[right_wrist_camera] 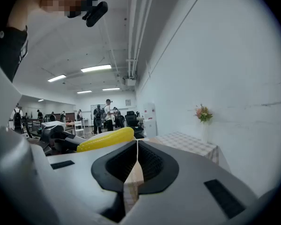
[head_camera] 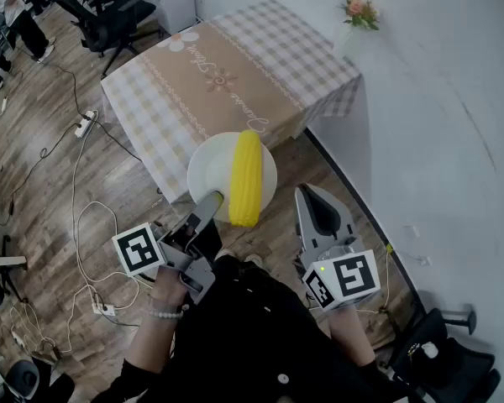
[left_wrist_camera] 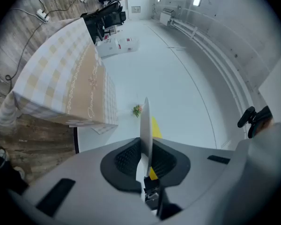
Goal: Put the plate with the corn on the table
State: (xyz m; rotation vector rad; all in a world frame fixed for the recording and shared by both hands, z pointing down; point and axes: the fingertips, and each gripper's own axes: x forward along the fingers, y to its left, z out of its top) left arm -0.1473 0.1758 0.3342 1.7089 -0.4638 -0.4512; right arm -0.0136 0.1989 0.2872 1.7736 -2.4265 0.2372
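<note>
A white plate (head_camera: 210, 168) carries a yellow corn cob (head_camera: 246, 179) and hangs in the air just off the near edge of the table (head_camera: 185, 82), which wears a beige checked cloth. My left gripper (head_camera: 211, 200) is shut on the plate's near rim. In the left gripper view the plate (left_wrist_camera: 145, 121) stands edge-on between the jaws of that gripper (left_wrist_camera: 145, 146), with a sliver of corn (left_wrist_camera: 156, 127) behind it. My right gripper (head_camera: 306, 195) sits to the right of the plate, shut and holding nothing. In the right gripper view that gripper (right_wrist_camera: 137, 147) has its pads together, and the corn (right_wrist_camera: 105, 139) shows to the left.
A white vase of flowers (head_camera: 359, 13) stands at the table's far right corner against the white wall (head_camera: 454, 99). Cables and a power strip (head_camera: 84, 124) lie on the wooden floor to the left. Office chairs (head_camera: 109, 11) stand beyond the table.
</note>
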